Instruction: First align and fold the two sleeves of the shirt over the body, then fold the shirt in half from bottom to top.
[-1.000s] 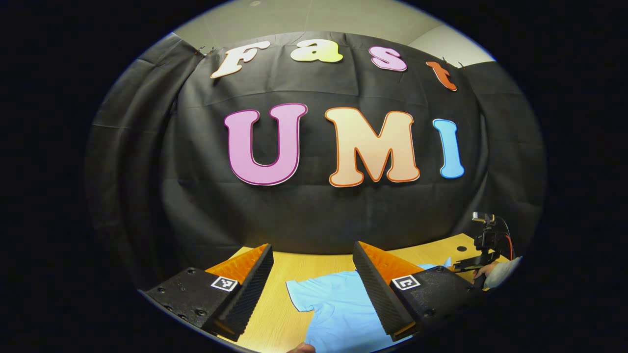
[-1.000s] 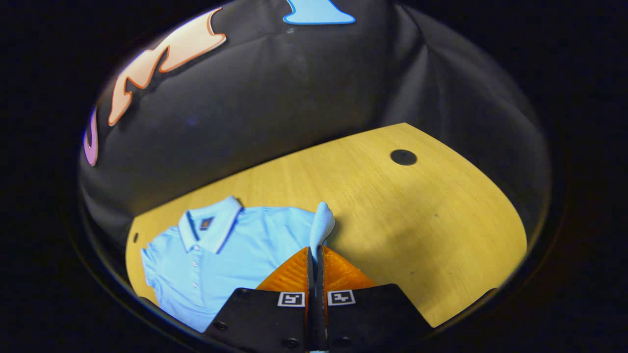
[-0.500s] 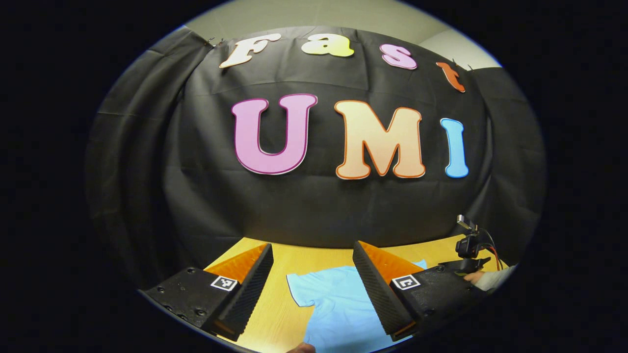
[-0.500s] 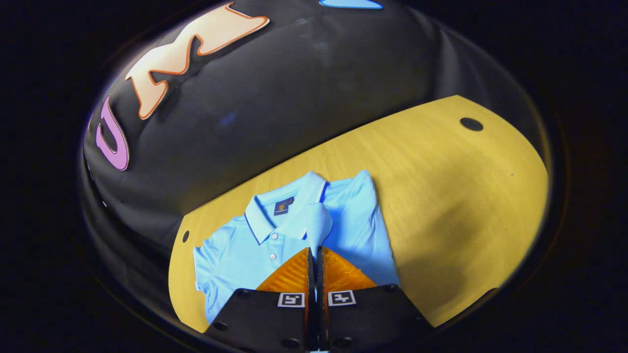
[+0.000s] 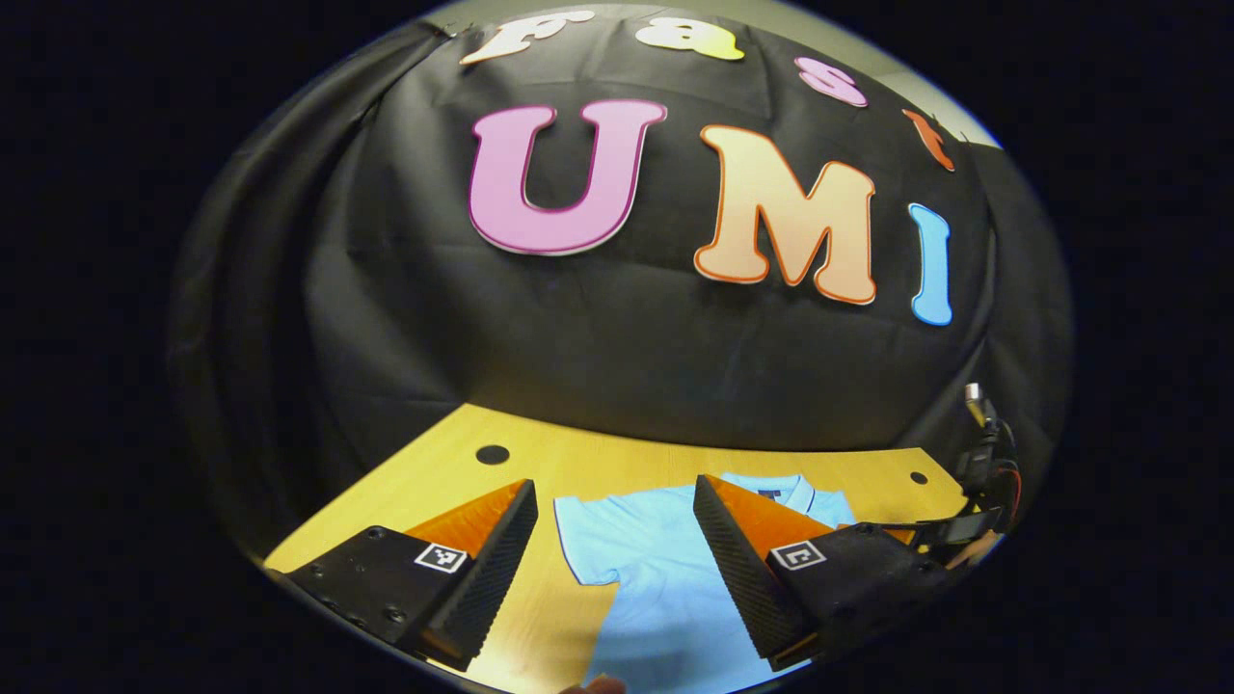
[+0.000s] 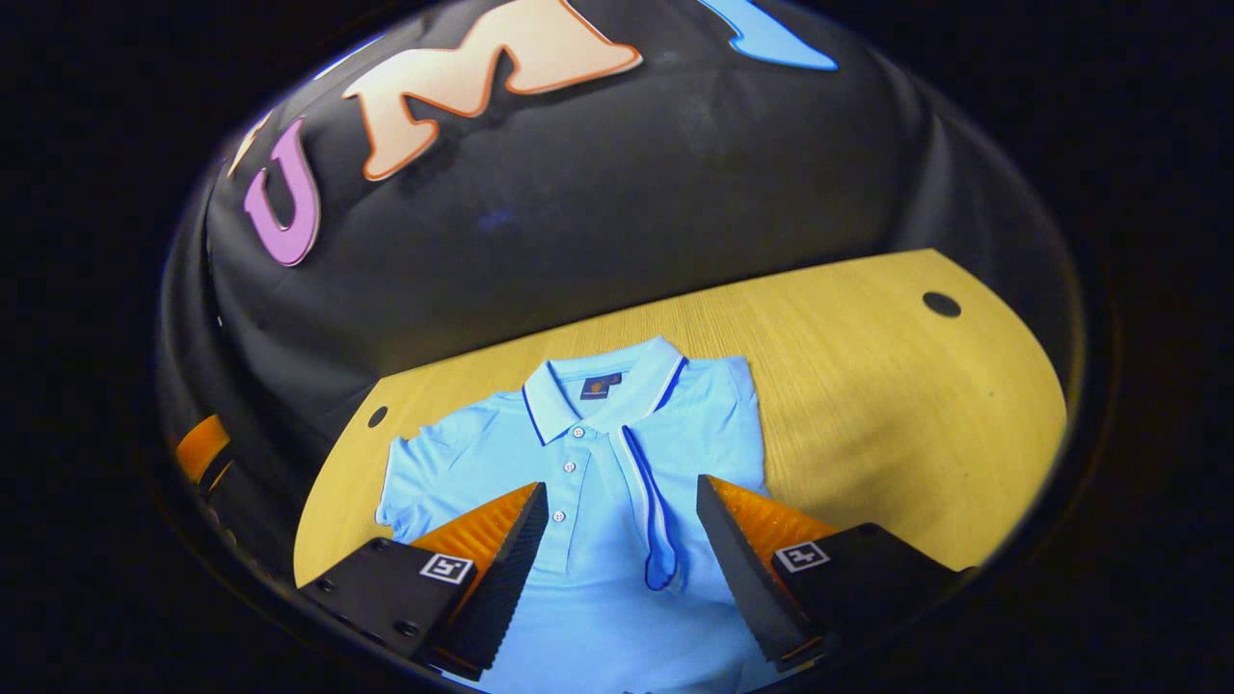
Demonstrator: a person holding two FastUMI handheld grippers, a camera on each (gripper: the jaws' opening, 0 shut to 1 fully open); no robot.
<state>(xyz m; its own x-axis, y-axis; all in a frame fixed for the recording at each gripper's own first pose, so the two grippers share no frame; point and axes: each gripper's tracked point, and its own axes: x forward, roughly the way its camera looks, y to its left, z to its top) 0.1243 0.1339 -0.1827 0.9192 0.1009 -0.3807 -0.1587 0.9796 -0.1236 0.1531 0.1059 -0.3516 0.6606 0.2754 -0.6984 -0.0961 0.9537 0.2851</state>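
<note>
- Right tool [image 6: 617, 540] is wide open, holding nothing, hovering over the shirt [image 6: 598, 482] just below the collar [image 6: 598, 390]. One sleeve [image 6: 660, 511] is already lying folded over the body, its trimmed cuff between the fingers.
- Left tool [image 5: 617, 549] is wide open too, empty, above the shirt's other side, where the other sleeve [image 5: 583, 525] lies flat out on the worktop [image 5: 434, 463].
- The shirt sits flat on the worktop, collar toward the booth wall.
- What I'd worry about: the folded sleeve looks loose and a bit crooked relative to the placket, so brushing it could flip it back open.
- Grabbing the other sleeve too deep might drag the whole shirt sideways, wrecking the alignment.
- Pinching two layers near the collar would bunch the body up.
</note>
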